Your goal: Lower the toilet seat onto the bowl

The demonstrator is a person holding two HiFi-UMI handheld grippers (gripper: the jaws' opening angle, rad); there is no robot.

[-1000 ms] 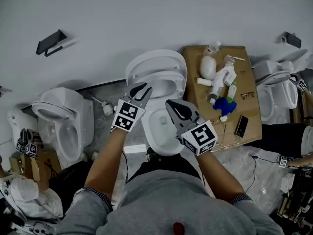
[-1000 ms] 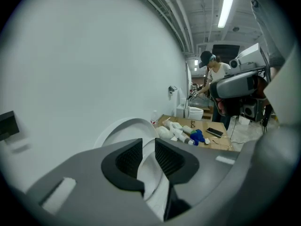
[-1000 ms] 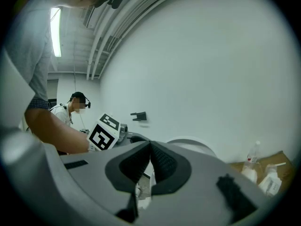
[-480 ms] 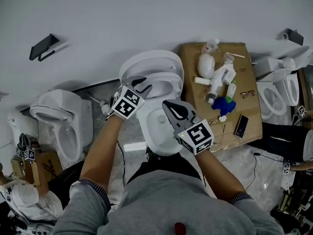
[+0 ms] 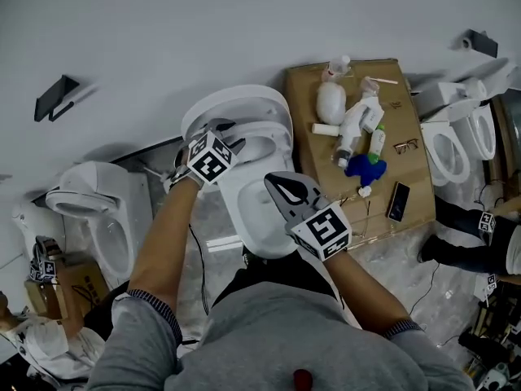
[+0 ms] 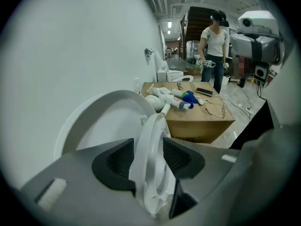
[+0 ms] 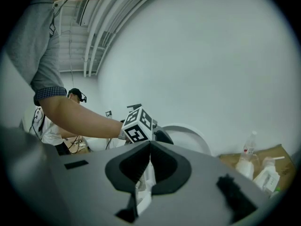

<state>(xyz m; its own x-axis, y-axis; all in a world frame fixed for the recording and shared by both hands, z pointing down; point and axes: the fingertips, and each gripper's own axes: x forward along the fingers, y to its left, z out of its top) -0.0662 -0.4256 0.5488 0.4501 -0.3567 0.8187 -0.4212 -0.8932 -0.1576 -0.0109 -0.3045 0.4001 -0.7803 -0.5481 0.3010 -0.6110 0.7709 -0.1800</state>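
Note:
The white toilet stands against the wall with its lid (image 5: 232, 104) up and its seat (image 5: 273, 137) raised in front of the lid, above the bowl (image 5: 252, 218). My left gripper (image 5: 230, 135) reaches the seat's left edge. In the left gripper view the seat rim (image 6: 151, 140) runs between the two dark pads (image 6: 115, 161); the jaws have just been opening and stand wide on either side of it. My right gripper (image 5: 271, 177) hovers over the bowl, shut, with nothing between its tips (image 7: 149, 146).
A cardboard box (image 5: 407, 120) to the right of the toilet carries bottles (image 5: 331, 100), a blue object, glasses and a phone (image 5: 398, 201). Other toilets stand at left (image 5: 98, 210) and right (image 5: 456, 137). A holder (image 5: 55, 96) hangs on the wall. A person (image 6: 214, 46) stands beyond the box.
My left gripper has moved up and left in the head view, from above the bowl to the raised seat's edge, and its jaws have spread. The right gripper has drifted slightly left.

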